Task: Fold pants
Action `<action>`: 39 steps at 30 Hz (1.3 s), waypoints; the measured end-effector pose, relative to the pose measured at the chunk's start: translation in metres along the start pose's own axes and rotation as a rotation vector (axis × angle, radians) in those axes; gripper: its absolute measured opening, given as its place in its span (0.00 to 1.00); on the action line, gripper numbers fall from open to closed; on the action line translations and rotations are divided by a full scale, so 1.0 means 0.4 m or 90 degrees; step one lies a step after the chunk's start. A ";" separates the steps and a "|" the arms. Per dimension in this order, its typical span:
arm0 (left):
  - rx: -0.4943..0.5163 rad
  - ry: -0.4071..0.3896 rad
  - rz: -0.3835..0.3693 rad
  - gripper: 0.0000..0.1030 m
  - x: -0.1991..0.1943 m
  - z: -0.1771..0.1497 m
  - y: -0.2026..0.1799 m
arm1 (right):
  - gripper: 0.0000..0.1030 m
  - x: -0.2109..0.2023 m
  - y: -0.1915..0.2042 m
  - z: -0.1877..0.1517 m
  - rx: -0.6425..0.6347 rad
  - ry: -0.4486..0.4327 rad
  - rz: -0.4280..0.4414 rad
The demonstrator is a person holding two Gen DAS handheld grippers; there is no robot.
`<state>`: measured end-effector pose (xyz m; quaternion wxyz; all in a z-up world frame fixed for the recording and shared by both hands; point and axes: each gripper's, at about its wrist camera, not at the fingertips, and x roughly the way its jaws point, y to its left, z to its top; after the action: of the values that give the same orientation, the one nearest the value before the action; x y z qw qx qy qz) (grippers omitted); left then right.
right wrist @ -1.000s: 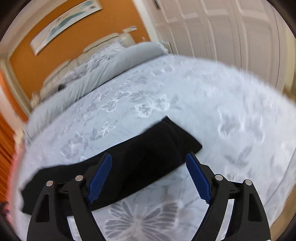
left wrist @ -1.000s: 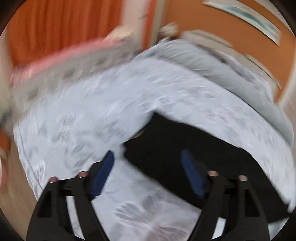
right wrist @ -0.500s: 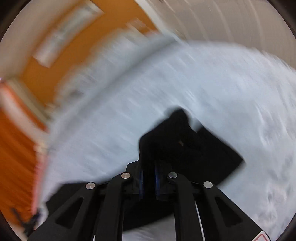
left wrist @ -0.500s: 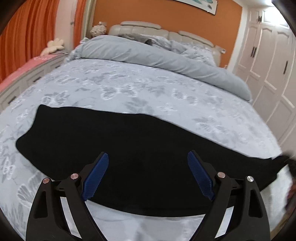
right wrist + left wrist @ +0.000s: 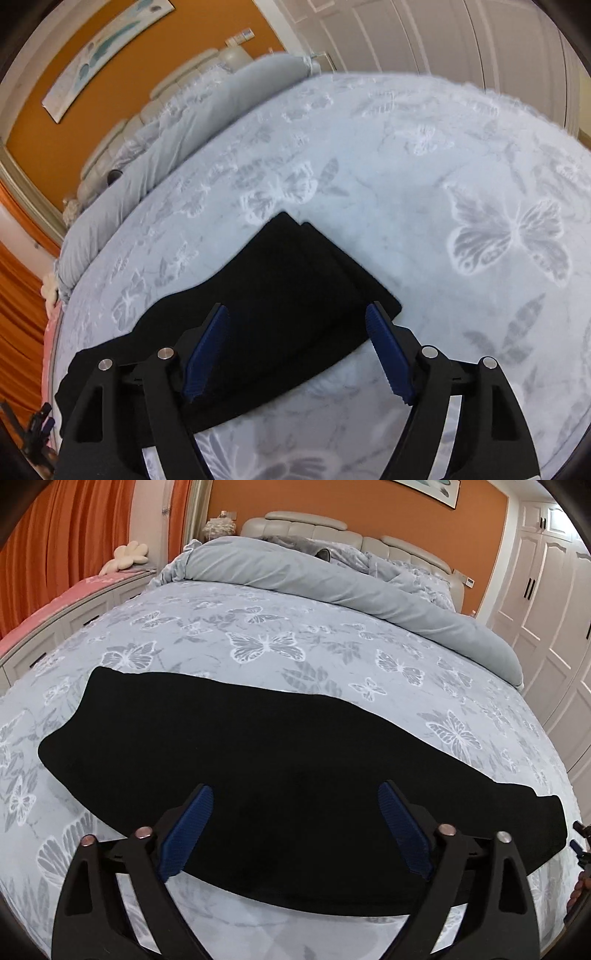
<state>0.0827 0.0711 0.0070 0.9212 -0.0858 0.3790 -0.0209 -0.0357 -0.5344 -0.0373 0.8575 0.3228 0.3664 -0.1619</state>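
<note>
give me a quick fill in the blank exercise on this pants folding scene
1. The black pants lie on a bedspread printed with ____.
2. The left gripper has its jaws ____.
3. The right gripper hovers over the pants and holds ____.
4. The wall behind the headboard is painted ____.

Missing words: butterflies; open; nothing; orange

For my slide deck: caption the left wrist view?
Open left gripper above black pants laid lengthwise on butterfly-print bedspread.
</note>
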 end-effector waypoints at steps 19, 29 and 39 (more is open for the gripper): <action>-0.012 0.101 0.087 0.88 0.076 -0.008 0.060 | 0.28 -0.022 0.052 -0.007 -0.036 -0.006 -0.163; 0.025 0.142 0.175 0.92 0.087 -0.044 0.046 | 0.32 -0.045 0.476 -0.092 -0.271 -0.012 0.071; -0.041 0.245 0.159 0.94 0.126 -0.097 0.105 | 0.44 0.335 1.129 -0.308 -0.500 0.205 0.205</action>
<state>0.0903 0.1017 -0.0624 0.8243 -0.0624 0.5556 0.0894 0.2228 -0.1233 -0.0036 0.8614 0.0473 0.4737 0.1771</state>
